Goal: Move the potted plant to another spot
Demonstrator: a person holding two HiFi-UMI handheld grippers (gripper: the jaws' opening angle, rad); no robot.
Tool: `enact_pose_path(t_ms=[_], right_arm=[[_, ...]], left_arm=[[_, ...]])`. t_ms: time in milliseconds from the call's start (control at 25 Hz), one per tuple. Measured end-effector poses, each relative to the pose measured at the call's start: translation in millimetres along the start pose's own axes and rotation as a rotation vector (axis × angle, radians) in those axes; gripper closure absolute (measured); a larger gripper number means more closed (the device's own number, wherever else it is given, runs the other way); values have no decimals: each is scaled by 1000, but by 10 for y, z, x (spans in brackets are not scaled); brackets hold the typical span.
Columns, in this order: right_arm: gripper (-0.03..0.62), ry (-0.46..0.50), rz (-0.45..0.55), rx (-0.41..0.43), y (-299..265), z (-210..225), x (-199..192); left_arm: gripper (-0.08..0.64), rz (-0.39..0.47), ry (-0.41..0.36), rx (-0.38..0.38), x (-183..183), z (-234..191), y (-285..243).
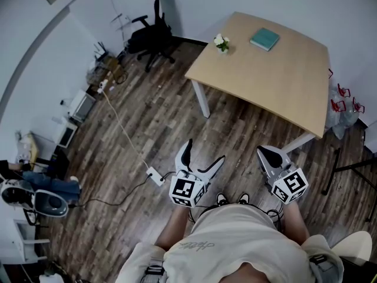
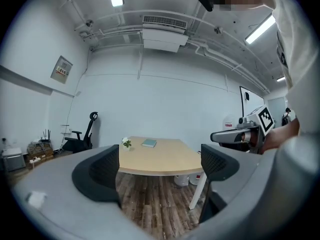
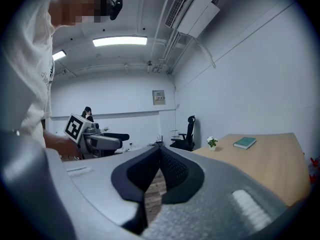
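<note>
My left gripper (image 1: 205, 152): jaws spread wide, nothing between. My right gripper (image 1: 266, 155): jaws pressed together, empty. Potted plant (image 1: 221, 42) stands at wooden table (image 1: 265, 78) far corner, near teal book (image 1: 264, 39), well apart from my 2 grippers.

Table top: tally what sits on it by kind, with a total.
Potted plant: 1
Book: 1
Total: 2

potted plant (image 1: 221, 42) beside probable book (image 1: 264, 39), on table (image 1: 277, 81)
</note>
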State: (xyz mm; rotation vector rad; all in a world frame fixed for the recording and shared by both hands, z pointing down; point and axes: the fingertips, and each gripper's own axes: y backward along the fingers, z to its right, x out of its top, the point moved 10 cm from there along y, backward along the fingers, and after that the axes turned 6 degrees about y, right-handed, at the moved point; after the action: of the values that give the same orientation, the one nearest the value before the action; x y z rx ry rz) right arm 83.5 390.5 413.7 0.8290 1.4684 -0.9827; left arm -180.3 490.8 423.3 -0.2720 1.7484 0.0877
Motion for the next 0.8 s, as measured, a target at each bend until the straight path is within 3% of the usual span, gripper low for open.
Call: enact_pose_path(t_ms=[360, 800], right_arm=[[589, 39, -8, -24, -70, -143, 20], [589, 8, -60, -21, -228, -16, -103]], left_arm=[[110, 46, 4, 8, -59, -149, 107], [129, -37, 72, 19, -221, -305, -64]])
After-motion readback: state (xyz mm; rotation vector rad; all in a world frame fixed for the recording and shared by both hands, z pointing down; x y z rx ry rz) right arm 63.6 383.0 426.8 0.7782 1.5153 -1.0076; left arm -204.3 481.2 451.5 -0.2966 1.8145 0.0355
